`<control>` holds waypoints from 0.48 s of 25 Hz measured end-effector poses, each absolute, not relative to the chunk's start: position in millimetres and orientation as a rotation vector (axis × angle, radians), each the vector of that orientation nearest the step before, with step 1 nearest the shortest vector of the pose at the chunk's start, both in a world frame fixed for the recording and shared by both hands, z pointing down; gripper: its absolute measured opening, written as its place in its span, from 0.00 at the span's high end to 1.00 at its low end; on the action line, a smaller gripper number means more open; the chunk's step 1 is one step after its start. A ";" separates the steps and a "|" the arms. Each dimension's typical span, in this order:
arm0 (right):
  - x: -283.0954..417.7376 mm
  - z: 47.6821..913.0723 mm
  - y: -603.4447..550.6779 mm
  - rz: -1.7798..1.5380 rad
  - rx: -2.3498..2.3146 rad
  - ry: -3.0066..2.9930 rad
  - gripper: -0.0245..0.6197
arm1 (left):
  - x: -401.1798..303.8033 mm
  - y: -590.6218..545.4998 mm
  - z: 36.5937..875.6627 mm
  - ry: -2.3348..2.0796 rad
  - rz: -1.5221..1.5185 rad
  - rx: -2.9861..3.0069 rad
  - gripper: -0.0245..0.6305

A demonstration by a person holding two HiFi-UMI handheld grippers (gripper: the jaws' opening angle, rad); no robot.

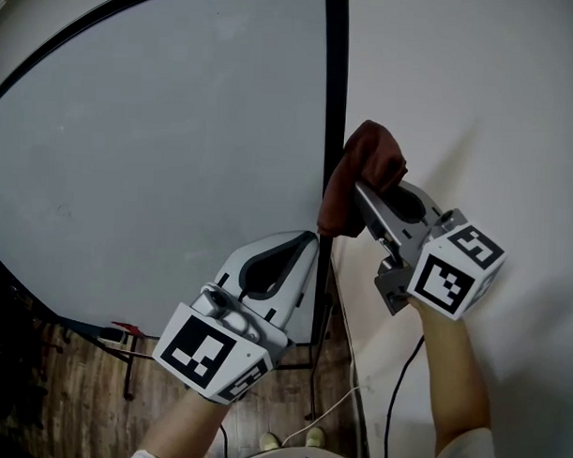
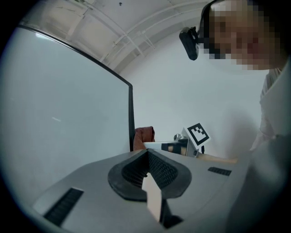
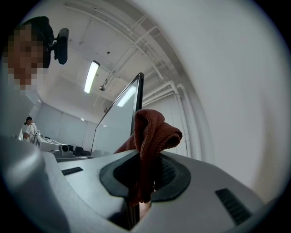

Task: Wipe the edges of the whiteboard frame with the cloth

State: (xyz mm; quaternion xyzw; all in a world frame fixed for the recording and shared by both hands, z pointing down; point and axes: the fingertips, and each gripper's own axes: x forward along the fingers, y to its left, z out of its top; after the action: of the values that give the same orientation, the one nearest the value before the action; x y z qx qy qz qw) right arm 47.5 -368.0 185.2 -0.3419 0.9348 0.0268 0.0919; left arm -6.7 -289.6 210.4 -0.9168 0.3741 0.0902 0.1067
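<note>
Rust-red cloth [image 1: 366, 168] is pinched, bunched, in the closed jaws of the right hand-held gripper [image 1: 366, 196], and it lies against the black vertical edge of the whiteboard frame [image 1: 334, 94]. The left hand-held gripper [image 1: 310, 239] is nearer, jaws shut together on nothing, with its tip just beside that same edge. The pale grey whiteboard [image 1: 158, 153] spreads to the left and a plain white wall [image 1: 488, 108] to the right. Wooden floor [image 1: 69, 408] shows far below, and a strip light [image 3: 91, 76] shines on the ceiling.
</note>
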 end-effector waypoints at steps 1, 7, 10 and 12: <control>48.7 195.2 -368.2 0.060 -1.015 2.781 0.87 | -6.4 -288.8 215.0 1.105 0.275 -2.705 0.95; 50.0 251.8 -379.2 0.021 -1.074 2.801 0.87 | -9.2 -302.1 248.4 1.154 0.276 -2.740 0.95; 52.1 284.7 -380.5 0.014 -1.115 2.817 0.87 | -10.6 -305.1 266.9 1.181 0.290 -2.759 0.95; 50.2 317.7 -381.9 0.025 -1.151 2.823 0.87 | -14.2 -305.9 288.3 1.186 0.310 -2.769 0.95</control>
State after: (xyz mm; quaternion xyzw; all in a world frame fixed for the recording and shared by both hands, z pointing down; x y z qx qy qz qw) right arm 50.2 -381.9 317.7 -0.3770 0.9250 0.0083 0.0463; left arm -14.2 -305.9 288.3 -0.9130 0.3909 0.1021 0.0567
